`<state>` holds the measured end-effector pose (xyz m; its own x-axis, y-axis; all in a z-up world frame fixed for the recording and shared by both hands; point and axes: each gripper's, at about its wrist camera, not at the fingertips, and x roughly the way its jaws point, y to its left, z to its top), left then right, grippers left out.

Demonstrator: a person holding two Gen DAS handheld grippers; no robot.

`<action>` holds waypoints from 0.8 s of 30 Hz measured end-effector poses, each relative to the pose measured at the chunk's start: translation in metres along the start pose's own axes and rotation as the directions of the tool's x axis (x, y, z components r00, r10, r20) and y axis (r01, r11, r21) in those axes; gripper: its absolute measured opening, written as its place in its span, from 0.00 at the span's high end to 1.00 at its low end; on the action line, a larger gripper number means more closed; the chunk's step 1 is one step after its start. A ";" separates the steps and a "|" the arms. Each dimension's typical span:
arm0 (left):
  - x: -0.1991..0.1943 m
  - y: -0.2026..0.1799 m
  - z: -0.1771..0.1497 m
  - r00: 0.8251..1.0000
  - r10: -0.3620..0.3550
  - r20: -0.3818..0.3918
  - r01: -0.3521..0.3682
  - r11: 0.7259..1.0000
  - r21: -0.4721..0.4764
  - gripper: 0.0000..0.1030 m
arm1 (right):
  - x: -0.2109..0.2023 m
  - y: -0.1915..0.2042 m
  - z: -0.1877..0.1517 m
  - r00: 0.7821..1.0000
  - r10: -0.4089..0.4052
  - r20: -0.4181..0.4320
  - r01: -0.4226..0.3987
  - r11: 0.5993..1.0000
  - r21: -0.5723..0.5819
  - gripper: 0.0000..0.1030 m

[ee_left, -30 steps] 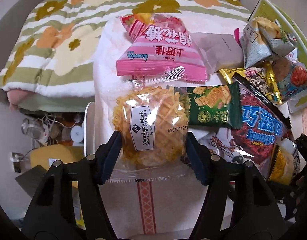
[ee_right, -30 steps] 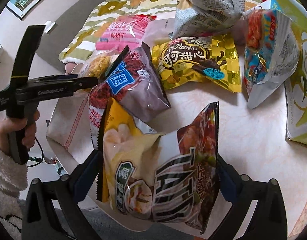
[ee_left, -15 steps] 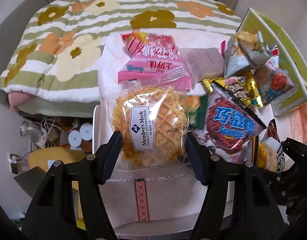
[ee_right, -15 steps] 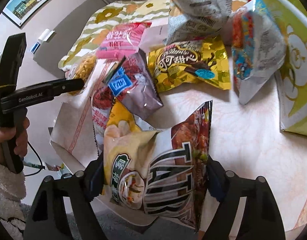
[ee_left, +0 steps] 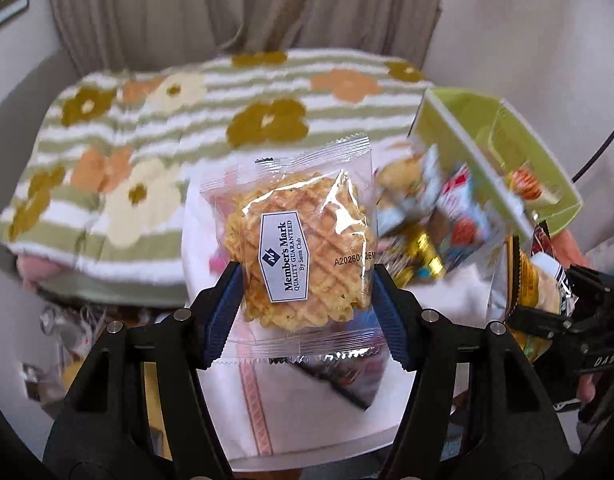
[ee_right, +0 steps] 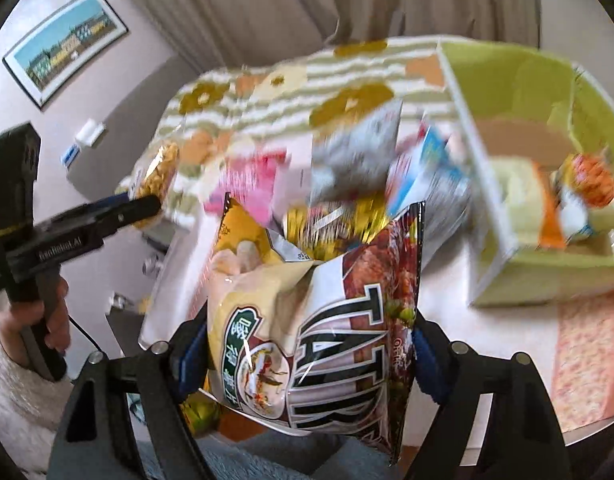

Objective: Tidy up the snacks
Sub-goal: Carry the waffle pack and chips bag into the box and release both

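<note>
The left gripper point(ee_left: 305, 294) is closed on a clear plastic packet holding a round golden waffle biscuit with a white and blue label point(ee_left: 297, 248); its blue-padded fingers point(ee_left: 223, 312) press the packet's two sides, and the packet stands upright between them, lifted off the white cloth-covered bench point(ee_left: 447, 292). The right gripper point(ee_right: 307, 344) is clamped on a large crinkled crisp bag printed in yellow, white and dark red with big black letters point(ee_right: 319, 320), which fills the gap between its fingers and rises above them, clear of the bench.

Beyond the crisp bag, a blurred heap of snack packets point(ee_right: 347, 184) in pink, grey, gold and blue lies on the bench. To the right of that heap stands an open lime-green cardboard box point(ee_right: 503, 80), with a small orange and white packet point(ee_right: 587, 188) lying inside it. To the left of the heap, the left gripper shows side-on with its waffle packet. Behind the heap lies a green and white striped blanket with large flowers point(ee_left: 147, 128), and grey curtains point(ee_left: 243, 4) hang behind that.
</note>
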<state>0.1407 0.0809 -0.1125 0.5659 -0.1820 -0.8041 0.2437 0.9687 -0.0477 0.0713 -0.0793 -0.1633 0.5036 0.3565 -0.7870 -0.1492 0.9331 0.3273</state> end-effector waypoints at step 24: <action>0.059 -0.241 0.157 0.992 -0.073 0.107 0.070 0.997 0.029 0.41 | -0.106 -0.170 0.117 0.979 -0.142 0.146 0.154 0.985 -0.076 0.23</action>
<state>0.2387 -0.1898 -0.0556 0.6278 -0.2694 -0.7303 0.3054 0.9482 -0.0872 0.1426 -0.2816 -0.0743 0.6384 0.2097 -0.7406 -0.1341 0.9778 0.1612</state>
